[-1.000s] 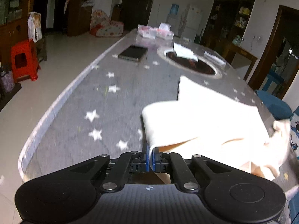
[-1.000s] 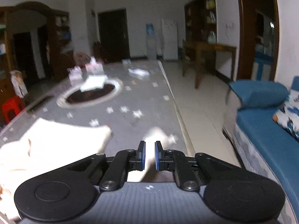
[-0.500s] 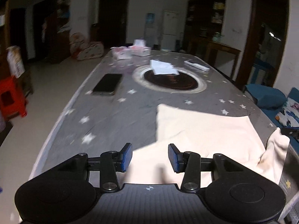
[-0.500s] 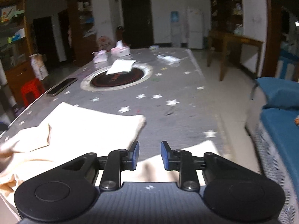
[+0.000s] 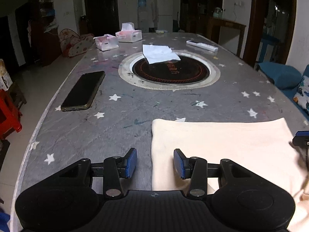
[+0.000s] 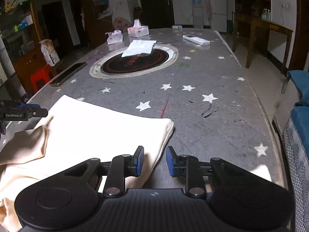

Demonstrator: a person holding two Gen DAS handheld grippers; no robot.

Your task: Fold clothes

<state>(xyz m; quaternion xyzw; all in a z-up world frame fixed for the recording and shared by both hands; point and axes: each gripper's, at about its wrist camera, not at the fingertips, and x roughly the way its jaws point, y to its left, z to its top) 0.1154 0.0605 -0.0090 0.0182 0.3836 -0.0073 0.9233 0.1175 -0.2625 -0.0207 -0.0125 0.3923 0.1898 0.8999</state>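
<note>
A cream-coloured garment (image 5: pixel 222 147) lies folded flat on the grey star-patterned table (image 5: pixel 115 119). My left gripper (image 5: pixel 155 163) is open, its jaws straddling the garment's left edge with nothing held. In the right wrist view the same garment (image 6: pixel 92 127) spreads to the left, with a loose flap (image 6: pixel 25 147) folded over at its near left. My right gripper (image 6: pixel 153 161) is open over the garment's right edge, gripping nothing. The tip of the right gripper (image 5: pixel 301 139) shows at the far right of the left wrist view. The left gripper (image 6: pixel 21 112) shows at the left edge of the right wrist view.
A black phone (image 5: pixel 84 90) lies left of a round inset hotplate (image 5: pixel 170 70) with white paper (image 5: pixel 160 53) on it. Tissue boxes (image 5: pixel 128 34) and a white remote (image 6: pixel 196 39) sit farther back. A blue sofa (image 6: pixel 299 119) flanks the table's right edge, a red stool (image 5: pixel 7 112) its left.
Both grippers let go of the cloth and opened wider. The garment, lifted a second ago, now lies flat on the table, and both grippers have drawn back to its near edges.
</note>
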